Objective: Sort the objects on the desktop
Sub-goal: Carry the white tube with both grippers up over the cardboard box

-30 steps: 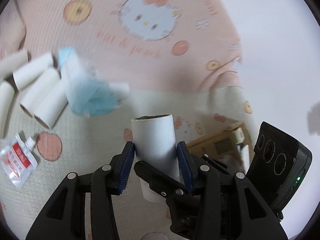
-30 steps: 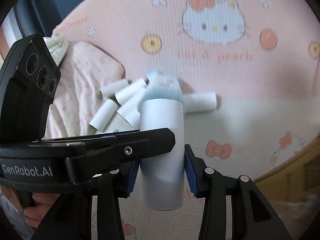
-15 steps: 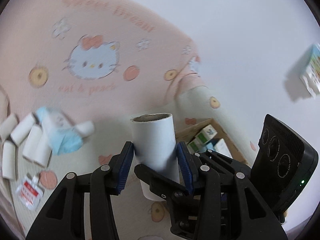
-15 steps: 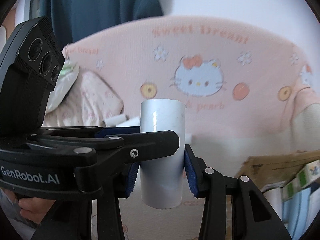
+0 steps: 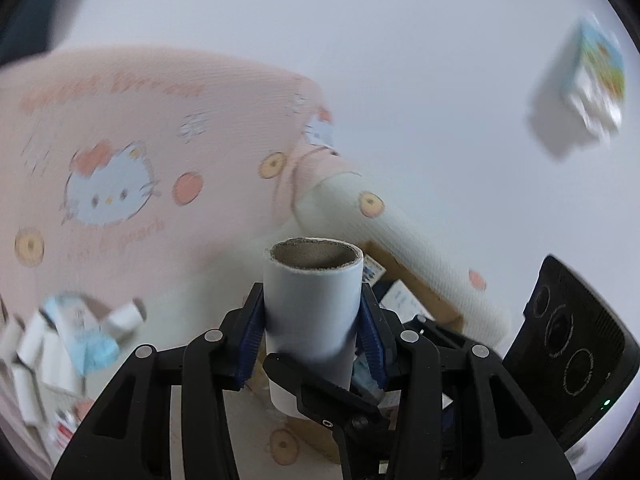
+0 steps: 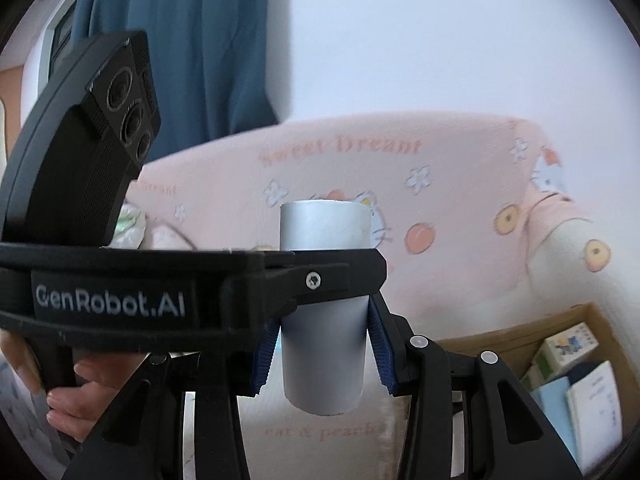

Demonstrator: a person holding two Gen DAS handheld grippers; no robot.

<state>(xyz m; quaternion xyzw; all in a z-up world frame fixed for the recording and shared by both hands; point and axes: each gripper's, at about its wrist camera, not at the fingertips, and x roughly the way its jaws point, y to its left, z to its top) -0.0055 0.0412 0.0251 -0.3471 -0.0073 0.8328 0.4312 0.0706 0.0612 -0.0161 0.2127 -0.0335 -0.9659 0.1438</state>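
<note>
Left wrist view is showing the left gripper (image 5: 312, 340) clamping a white cardboard tube (image 5: 313, 312) upright between its blue pads, open brown end pointing up, long axis running vertical across the jaws. Right wrist view is showing the right gripper (image 6: 323, 354) with the same tube (image 6: 324, 336) sitting between its pads too; the pads look touching or nearly touching the tube lower down, so both tongs are sitting at mid-opening on one roll, though contact on the right is hard to confirm. Cardboard box (image 6: 580, 320) with small cartons inside is lying below and to the right of the tube, nearer the right gripper. Pile of other white tubes (image 5: 36, 344) is lying well apart, low left, blurred. Next move likely is carrying the tube over the box, tube staying upright.
</note>
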